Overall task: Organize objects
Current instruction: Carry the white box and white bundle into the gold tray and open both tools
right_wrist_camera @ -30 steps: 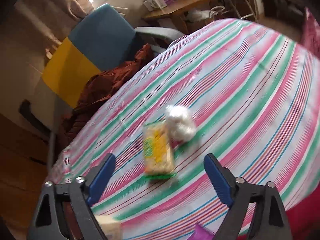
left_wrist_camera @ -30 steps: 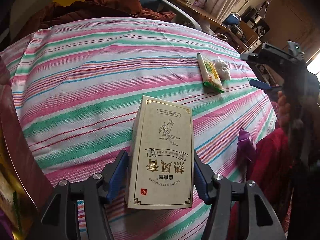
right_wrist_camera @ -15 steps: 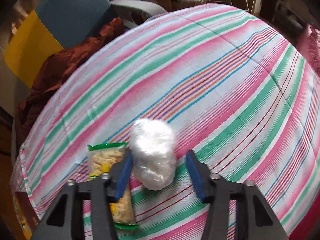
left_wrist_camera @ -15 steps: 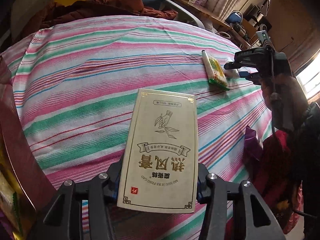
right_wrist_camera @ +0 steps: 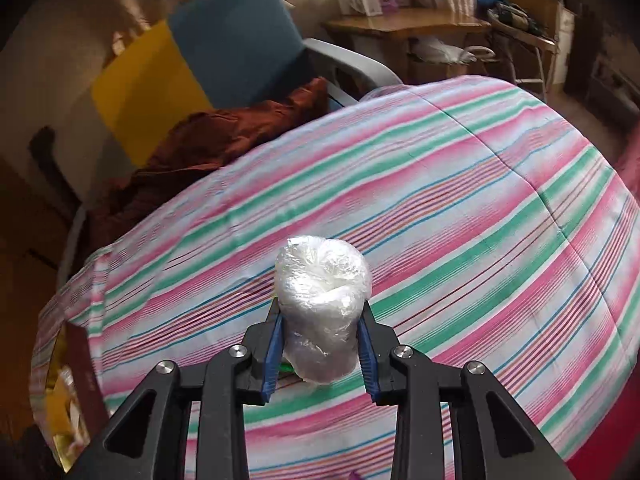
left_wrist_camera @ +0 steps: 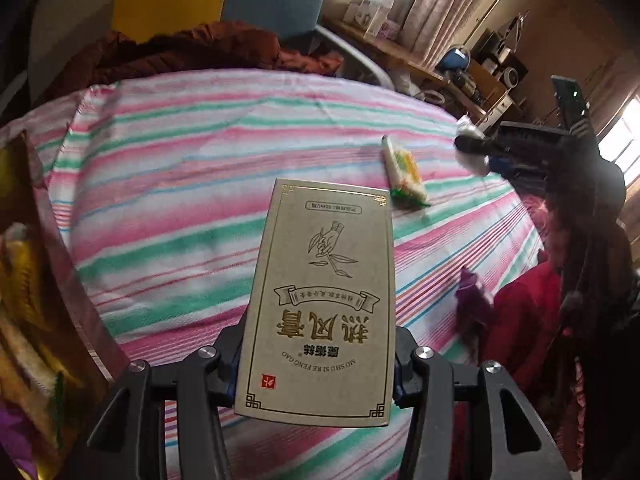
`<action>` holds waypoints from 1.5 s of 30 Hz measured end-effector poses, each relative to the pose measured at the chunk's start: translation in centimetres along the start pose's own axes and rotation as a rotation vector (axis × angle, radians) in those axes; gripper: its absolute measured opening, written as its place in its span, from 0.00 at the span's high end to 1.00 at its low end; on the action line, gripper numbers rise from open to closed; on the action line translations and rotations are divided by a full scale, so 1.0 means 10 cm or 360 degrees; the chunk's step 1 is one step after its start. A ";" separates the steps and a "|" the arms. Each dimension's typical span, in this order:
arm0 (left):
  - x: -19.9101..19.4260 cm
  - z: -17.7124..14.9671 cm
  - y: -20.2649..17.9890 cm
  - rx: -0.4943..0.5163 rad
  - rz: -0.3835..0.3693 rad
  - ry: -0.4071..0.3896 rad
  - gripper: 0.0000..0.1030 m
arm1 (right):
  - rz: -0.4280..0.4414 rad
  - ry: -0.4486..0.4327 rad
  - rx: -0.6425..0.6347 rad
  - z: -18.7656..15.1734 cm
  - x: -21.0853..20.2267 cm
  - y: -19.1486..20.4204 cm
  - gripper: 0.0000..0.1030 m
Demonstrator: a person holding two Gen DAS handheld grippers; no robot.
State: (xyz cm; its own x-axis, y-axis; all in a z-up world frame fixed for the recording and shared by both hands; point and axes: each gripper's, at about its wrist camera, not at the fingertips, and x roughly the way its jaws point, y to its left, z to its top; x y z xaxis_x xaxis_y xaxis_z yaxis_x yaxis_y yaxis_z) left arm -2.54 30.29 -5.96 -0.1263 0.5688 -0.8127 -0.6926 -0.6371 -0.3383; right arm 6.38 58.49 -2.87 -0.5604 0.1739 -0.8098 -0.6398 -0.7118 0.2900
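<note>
My left gripper point(left_wrist_camera: 316, 356) is shut on a beige box with gold Chinese lettering point(left_wrist_camera: 324, 300) and holds it tilted up above the striped cloth point(left_wrist_camera: 192, 184). My right gripper point(right_wrist_camera: 320, 340) is shut on a white plastic-wrapped bundle point(right_wrist_camera: 322, 300) and holds it above the cloth point(right_wrist_camera: 460, 216). In the left wrist view the right gripper point(left_wrist_camera: 480, 152) shows at the far right with the white bundle point(left_wrist_camera: 470, 160) in it. A yellow-green snack packet point(left_wrist_camera: 404, 172) lies on the cloth beyond the box.
An open brown box with yellow and purple items point(left_wrist_camera: 32, 320) stands at the left edge; it also shows in the right wrist view point(right_wrist_camera: 76, 392). A purple wrapper point(left_wrist_camera: 472, 300) lies at the right edge. A blue-yellow chair point(right_wrist_camera: 224, 48) with red-brown cloth point(right_wrist_camera: 224, 140) stands behind.
My left gripper closed on the beige box and lifted it off the cloth. My right gripper came down around the white bundle, shut on it and raised it away from the snack packet.
</note>
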 end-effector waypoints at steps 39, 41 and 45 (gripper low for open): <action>-2.07 -1.45 2.37 -0.1001 0.0501 -0.0536 0.48 | 0.0621 0.0203 -0.0927 -1.01 0.44 4.05 0.40; -1.98 -1.43 2.42 -0.1032 0.0501 -0.0508 0.43 | 0.0633 0.0188 -0.0909 -0.99 0.43 4.06 0.33; -1.89 -1.42 2.47 -0.1068 0.0511 -0.0492 0.28 | 0.0622 0.0177 -0.0954 -1.10 0.36 4.00 0.19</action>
State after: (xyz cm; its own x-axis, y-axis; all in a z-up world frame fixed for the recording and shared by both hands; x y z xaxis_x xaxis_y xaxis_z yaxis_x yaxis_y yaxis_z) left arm -7.19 -3.57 -5.64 -0.5058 0.3604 -0.7838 -0.0269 -0.9147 -0.4033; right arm -15.45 23.16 0.26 -0.6121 -0.2173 -0.7603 0.0129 -0.9641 0.2652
